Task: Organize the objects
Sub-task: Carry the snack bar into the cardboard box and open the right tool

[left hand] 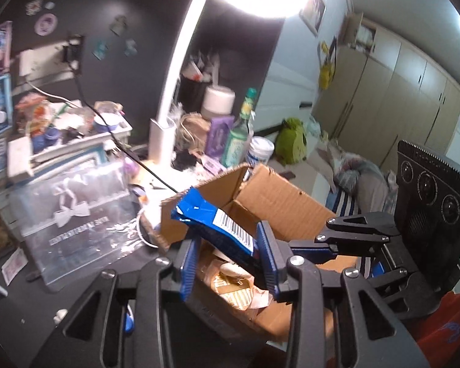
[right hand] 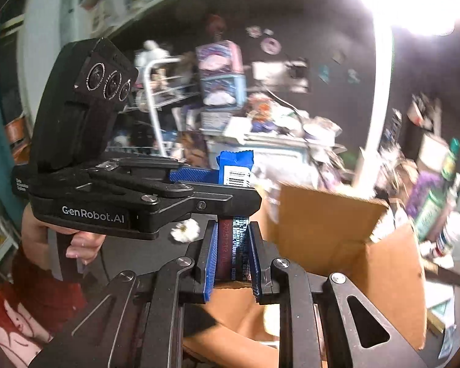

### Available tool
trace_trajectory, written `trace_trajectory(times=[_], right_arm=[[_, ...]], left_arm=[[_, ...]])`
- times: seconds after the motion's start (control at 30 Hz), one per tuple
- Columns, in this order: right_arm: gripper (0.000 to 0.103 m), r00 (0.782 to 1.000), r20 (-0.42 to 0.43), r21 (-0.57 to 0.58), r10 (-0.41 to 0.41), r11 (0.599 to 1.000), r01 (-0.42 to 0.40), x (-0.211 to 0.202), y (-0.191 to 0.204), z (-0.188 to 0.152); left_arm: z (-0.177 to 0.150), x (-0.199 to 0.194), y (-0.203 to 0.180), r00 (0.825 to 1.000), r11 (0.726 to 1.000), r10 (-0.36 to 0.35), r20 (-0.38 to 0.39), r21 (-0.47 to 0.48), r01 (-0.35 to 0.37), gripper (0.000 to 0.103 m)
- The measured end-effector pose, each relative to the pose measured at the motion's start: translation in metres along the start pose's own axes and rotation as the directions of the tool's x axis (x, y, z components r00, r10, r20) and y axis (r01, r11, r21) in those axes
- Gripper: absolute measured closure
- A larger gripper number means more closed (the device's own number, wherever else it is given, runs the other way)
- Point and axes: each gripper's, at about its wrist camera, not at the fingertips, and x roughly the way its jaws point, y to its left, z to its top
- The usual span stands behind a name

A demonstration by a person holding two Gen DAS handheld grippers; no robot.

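A blue snack packet (left hand: 217,227) with a white barcode is held above an open cardboard box (left hand: 279,202). In the left wrist view my left gripper (left hand: 230,256) has its blue pads on either side of the packet's lower part. My right gripper (left hand: 346,239) comes in from the right and grips the same packet. In the right wrist view my right gripper (right hand: 232,253) is shut on the packet (right hand: 234,168), and my left gripper (right hand: 217,184) crosses in front, closed on its upper part. The box (right hand: 328,224) lies below and to the right, with wrappers (left hand: 239,288) inside.
A white desk lamp (left hand: 168,116) stands behind the box, very bright. Bottles (left hand: 239,135), a white tub (left hand: 260,151), a clear plastic case (left hand: 76,214), stacked boxes and cables crowd the dark desk. A bed and wardrobes (left hand: 398,92) are at the right.
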Motion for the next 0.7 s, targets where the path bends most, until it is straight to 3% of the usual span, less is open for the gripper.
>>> trace_trajectory(times=[0.17,0.2,0.27,0.3,0.47,0.7], right_arm=[[0.089,0.999,-0.038,0.038,-0.008,0.999,0.009,0.006,-0.019,-0.007],[0.089,0.999,-0.047,0.039,-0.009,0.999,0.011,0.008,-0.020,-0.008],[0.086,0.998,-0.062,0.048,-0.006,0.999,0.009,0.009,-0.022,-0.009],[0.084,0.997,-0.071,0.052,-0.005,0.999,0.009,0.010,-0.022,-0.010],[0.081,0.996,-0.089,0.071,-0.003,0.997,0.009,0.011,-0.025,-0.011],[0.081,0.995,-0.086,0.050,-0.047,0.997,0.051,0.008,-0.015,-0.002]], left_arm=[[0.002,0.016,-0.004,0.999,1.000,-0.002,-0.041,0.007,0.002,0.067],[0.002,0.016,-0.005,0.999,1.000,-0.002,-0.043,0.011,0.002,0.064],[0.003,0.013,-0.005,1.000,1.000,0.006,-0.030,0.013,-0.005,0.042],[0.003,0.011,-0.005,1.000,1.000,0.007,-0.019,0.013,-0.006,0.040],[0.003,-0.007,0.002,1.000,1.000,0.014,0.018,0.000,-0.014,0.038],[-0.013,-0.049,0.021,0.990,0.994,0.108,0.090,-0.032,-0.106,0.031]])
